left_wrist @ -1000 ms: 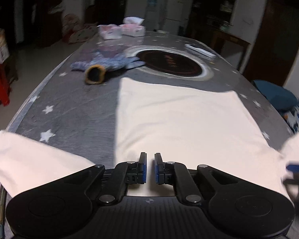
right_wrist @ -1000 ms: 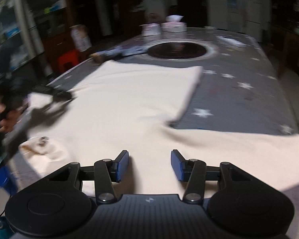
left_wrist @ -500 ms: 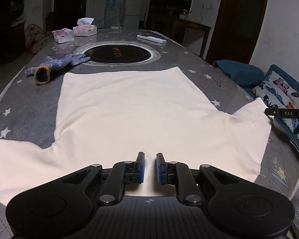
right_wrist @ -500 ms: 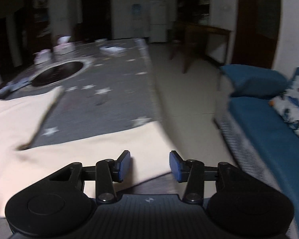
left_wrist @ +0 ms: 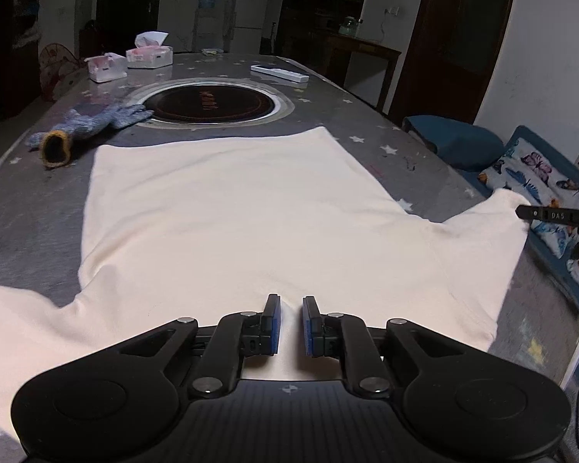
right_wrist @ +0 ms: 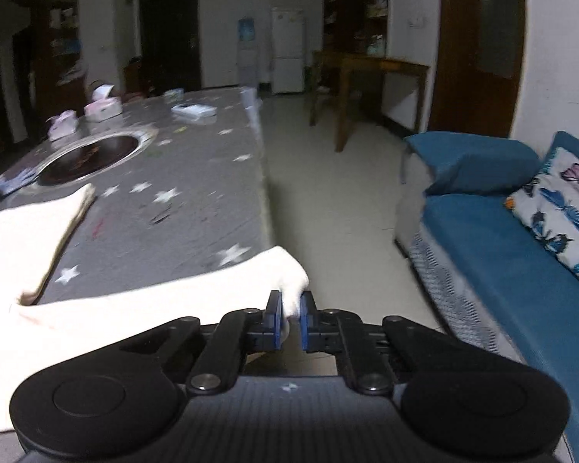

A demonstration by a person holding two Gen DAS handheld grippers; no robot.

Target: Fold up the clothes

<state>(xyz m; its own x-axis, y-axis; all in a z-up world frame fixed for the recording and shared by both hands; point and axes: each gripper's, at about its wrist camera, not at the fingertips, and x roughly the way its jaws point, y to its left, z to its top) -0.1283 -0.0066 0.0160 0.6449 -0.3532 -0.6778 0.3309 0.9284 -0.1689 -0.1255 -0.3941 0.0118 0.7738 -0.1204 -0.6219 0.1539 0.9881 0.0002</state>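
Note:
A cream long-sleeved shirt (left_wrist: pixel 227 208) lies spread flat on the grey star-patterned table (left_wrist: pixel 31 208), hem towards the far end. My left gripper (left_wrist: pixel 290 308) sits at the shirt's near edge in the middle, jaws nearly together with cream cloth pinched between the blue pads. My right gripper (right_wrist: pixel 290 310) is shut on the cuff end of the right sleeve (right_wrist: pixel 197 289) at the table's right edge. In the left wrist view one finger of the right gripper (left_wrist: pixel 544 215) shows at that sleeve's tip (left_wrist: pixel 501 200). The left sleeve (left_wrist: pixel 15 316) runs off to the left.
A blue knitted glove (left_wrist: pixel 85 125) lies beyond the shirt's far left corner, beside a round black hob (left_wrist: pixel 212 104) set in the table. Tissue boxes (left_wrist: pixel 148 56) and a white remote (left_wrist: pixel 280 73) sit at the far end. A blue sofa (right_wrist: pixel 501 239) with a butterfly cushion (right_wrist: pixel 559 200) stands to the right.
My right gripper swung right from over the shirt body to the sleeve's end and its jaws closed on the cuff. The left gripper kept its narrow gap at the near edge.

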